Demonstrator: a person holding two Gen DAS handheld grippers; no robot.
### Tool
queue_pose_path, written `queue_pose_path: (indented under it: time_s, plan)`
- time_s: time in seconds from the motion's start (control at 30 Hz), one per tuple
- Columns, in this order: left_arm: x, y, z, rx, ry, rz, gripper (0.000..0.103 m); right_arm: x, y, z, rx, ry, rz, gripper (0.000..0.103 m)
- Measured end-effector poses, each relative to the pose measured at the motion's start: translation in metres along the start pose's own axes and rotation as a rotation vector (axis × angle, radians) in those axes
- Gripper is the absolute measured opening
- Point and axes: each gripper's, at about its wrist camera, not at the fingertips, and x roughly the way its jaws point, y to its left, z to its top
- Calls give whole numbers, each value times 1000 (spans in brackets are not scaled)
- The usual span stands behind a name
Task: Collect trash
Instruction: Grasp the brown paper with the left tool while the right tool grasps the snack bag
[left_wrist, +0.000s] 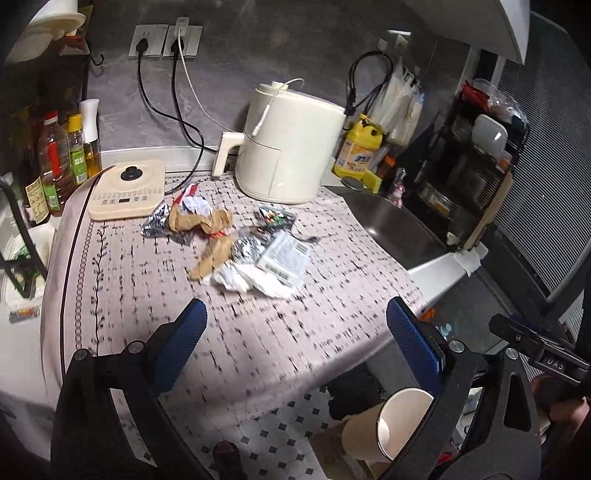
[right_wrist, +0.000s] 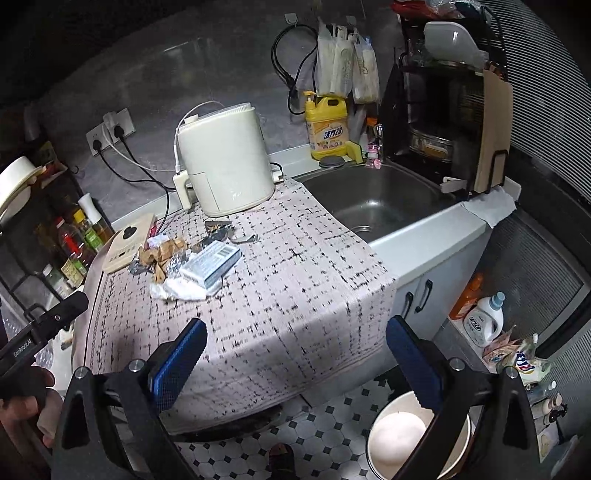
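A heap of trash lies mid-table on the patterned cloth: crumpled brown paper, foil wrappers, a white tissue and a flat printed box. In the right wrist view the same box and tissue sit far left of centre. My left gripper is open above the near table edge, short of the heap. My right gripper is open too, over the cloth's hanging front. A paper bucket stands on the floor below; in the left wrist view this paper bucket appears lower right.
A white air fryer and a beige induction cooker stand behind the heap. Oil bottles crowd the left edge. A steel sink and dish rack are to the right, with detergent bottles on the tiled floor.
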Motion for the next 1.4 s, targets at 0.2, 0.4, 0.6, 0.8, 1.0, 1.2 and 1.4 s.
queue_pose_path:
  time_s: [0.2, 0.4, 0.6, 0.8, 1.0, 1.2, 1.4]
  plan:
    - [37, 33, 30, -12, 6, -6, 90, 39, 24, 25, 12, 18, -2, 95]
    - [82, 68, 52, -21, 40, -13, 80, 69, 37, 43, 38, 34, -29, 95]
    - [132, 97, 71, -16, 85, -8, 67, 93, 42, 55, 87, 39, -83, 95]
    - [169, 106, 86, 63, 117, -15, 66, 113, 42, 61, 140, 44, -129, 95]
    - [209, 109, 89, 189, 200, 14, 66, 132, 49, 65, 176, 61, -144, 95]
    - [230, 108, 79, 297, 255, 37, 32, 145, 55, 69, 184, 72, -151, 95]
    - [215, 120, 87, 226, 246, -10, 9, 164, 71, 75, 159, 89, -123, 95]
